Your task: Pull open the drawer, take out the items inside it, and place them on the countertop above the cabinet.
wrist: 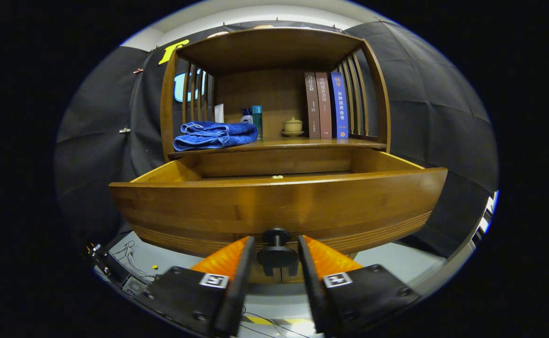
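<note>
I've got the drawer (279,202) pulled well out of the wooden cabinet (276,47), its curved front right in front of me. My gripper (276,256) sits at the drawer's black knob (276,251), with the knob between the two orange fingers (227,258). There's a sliver of space on either side of the knob, so the fingers look parted around it rather than pressing; I can't say they are clamped on it.

Looking over the front edge into the drawer, I see bare wooden side walls and the back wall, and one small pale item (277,177) peeking just above the rim near the middle. What it is, I can't tell, and the drawer floor is hidden by the front panel.

Above the drawer is the countertop (302,143), the shelf under the cabinet's roof. On it, at the left, a folded blue towel (215,135). Behind the towel stand a white bottle with a blue cap (246,116) and a teal bottle (257,119), with a white card (219,113) upright beside them. Near the middle sits a small lidded cup on a saucer (293,126). To the right, three books (326,105) stand upright against the slatted side, two brown and one blue.
</note>
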Demonstrator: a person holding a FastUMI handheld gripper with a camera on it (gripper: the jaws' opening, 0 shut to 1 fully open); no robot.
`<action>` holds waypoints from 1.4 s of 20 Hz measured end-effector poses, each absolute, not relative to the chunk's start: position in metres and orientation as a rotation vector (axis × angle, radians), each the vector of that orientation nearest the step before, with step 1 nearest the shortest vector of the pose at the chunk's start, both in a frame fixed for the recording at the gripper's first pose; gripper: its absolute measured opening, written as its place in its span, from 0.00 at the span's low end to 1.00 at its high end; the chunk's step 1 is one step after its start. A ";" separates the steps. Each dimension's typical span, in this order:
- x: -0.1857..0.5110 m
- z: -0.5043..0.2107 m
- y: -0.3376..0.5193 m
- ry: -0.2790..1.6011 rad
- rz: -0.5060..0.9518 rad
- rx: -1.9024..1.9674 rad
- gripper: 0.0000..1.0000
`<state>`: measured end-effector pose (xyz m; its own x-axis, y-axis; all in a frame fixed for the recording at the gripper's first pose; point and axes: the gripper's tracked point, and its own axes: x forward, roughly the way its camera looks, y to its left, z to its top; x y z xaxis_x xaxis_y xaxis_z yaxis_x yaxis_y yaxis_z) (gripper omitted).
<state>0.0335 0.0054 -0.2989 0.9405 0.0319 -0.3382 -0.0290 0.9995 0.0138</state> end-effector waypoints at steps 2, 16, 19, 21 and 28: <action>0.025 -0.283 -0.002 0.335 0.021 -0.016 0.99; 0.130 -0.172 -0.017 0.563 0.090 -0.027 0.99; 0.165 -0.200 -0.005 0.704 0.121 -0.075 0.99; 0.182 -0.224 0.005 0.797 0.135 -0.087 0.99; 0.207 -0.307 0.014 1.031 0.107 -0.104 0.99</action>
